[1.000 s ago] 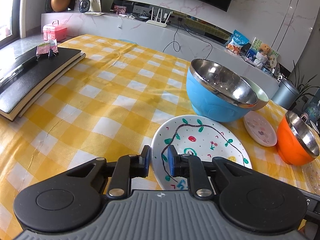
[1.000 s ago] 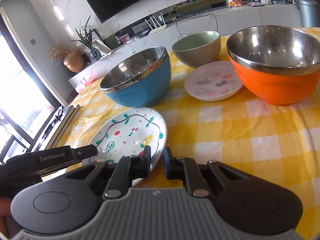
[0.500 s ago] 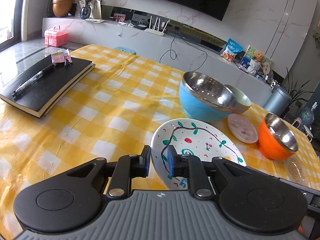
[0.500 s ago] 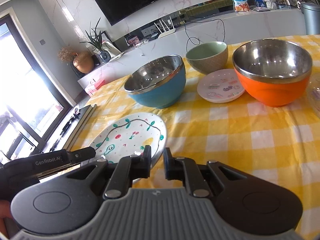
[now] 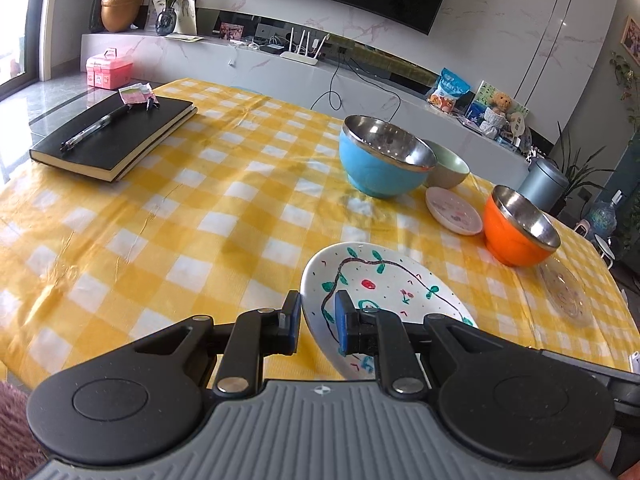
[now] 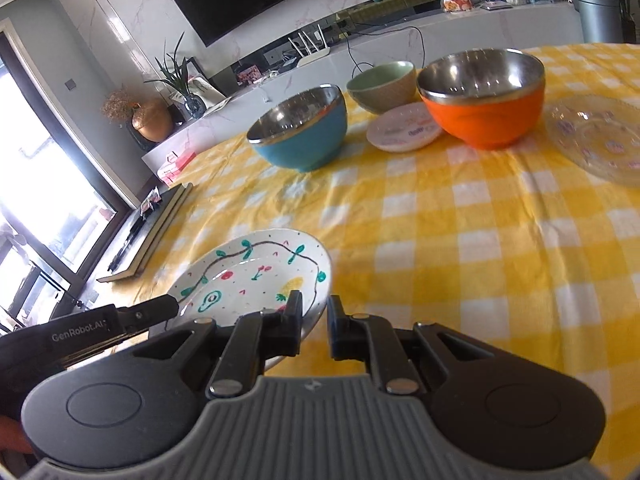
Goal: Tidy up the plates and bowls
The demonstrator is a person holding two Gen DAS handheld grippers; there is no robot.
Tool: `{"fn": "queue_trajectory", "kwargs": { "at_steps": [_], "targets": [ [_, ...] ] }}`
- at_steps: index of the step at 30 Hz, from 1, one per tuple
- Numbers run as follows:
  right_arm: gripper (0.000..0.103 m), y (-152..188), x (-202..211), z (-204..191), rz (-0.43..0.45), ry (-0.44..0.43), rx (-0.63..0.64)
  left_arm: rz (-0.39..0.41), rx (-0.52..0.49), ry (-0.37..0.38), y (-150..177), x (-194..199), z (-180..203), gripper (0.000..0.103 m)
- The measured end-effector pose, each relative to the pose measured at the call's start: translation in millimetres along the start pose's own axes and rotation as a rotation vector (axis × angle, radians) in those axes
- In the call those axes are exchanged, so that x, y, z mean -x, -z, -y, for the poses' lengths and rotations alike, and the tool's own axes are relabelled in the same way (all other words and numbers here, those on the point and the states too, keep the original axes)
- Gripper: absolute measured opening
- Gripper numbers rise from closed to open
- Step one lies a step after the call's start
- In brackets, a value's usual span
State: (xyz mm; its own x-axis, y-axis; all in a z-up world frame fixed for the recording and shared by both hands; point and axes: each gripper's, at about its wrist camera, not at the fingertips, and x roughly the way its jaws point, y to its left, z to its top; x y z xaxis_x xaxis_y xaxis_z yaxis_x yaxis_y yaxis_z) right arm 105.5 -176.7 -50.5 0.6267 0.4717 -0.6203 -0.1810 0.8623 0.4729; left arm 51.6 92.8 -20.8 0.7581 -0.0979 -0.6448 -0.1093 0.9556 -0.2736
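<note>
A white plate with painted vines and fruit (image 5: pixel 384 292) is held off the yellow checked table, tilted. My left gripper (image 5: pixel 317 324) is shut on its left rim. My right gripper (image 6: pixel 314 322) is shut on its right rim; the plate also shows in the right wrist view (image 6: pixel 256 276). Further back stand a blue steel-lined bowl (image 5: pixel 384 160), a green bowl (image 5: pixel 448 166) behind it, a small pink plate (image 5: pixel 454 210) and an orange steel-lined bowl (image 5: pixel 520 228). A clear glass plate (image 6: pixel 596 136) lies at the right.
A black notebook (image 5: pixel 116 136) with a pen lies at the table's far left corner. The table's near edge runs just under my grippers. A long white TV console (image 5: pixel 280 68) and a grey bin (image 5: pixel 544 188) stand beyond the table.
Both grippers have pulled back and up with the painted plate, which has come off the table and away from the blue bowl. The bowls have not moved.
</note>
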Motion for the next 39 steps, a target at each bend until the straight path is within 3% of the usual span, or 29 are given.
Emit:
{"fn": "queue_trajectory", "kwargs": {
  "at_steps": [7,24,32,34,39],
  "targets": [
    [0.011,20.7,0.2,-6.0,-0.041,0.009,0.014,-0.013,0.012,-0.019,12.4,3.0,-7.6,0.020],
    [0.010,23.0,-6.9,-9.7,-0.050,0.025,0.065,-0.086,-0.031,-0.084,26.3,-13.9,-9.3,0.020],
    [0.015,22.7,-3.3,-10.7,-0.035,0.026,0.075,-0.076,-0.070,-0.108,26.7,-11.2,-2.3,0.021],
    [0.026,20.8,-0.2,-11.3,-0.022,0.038,0.082,-0.062,-0.067,-0.106,24.6,-7.8,-1.9,0.022],
    [0.035,7.5,12.2,-7.7,0.025,0.100,0.080,-0.007,-0.109,-0.090,15.2,3.3,10.6,0.026]
  ]
}}
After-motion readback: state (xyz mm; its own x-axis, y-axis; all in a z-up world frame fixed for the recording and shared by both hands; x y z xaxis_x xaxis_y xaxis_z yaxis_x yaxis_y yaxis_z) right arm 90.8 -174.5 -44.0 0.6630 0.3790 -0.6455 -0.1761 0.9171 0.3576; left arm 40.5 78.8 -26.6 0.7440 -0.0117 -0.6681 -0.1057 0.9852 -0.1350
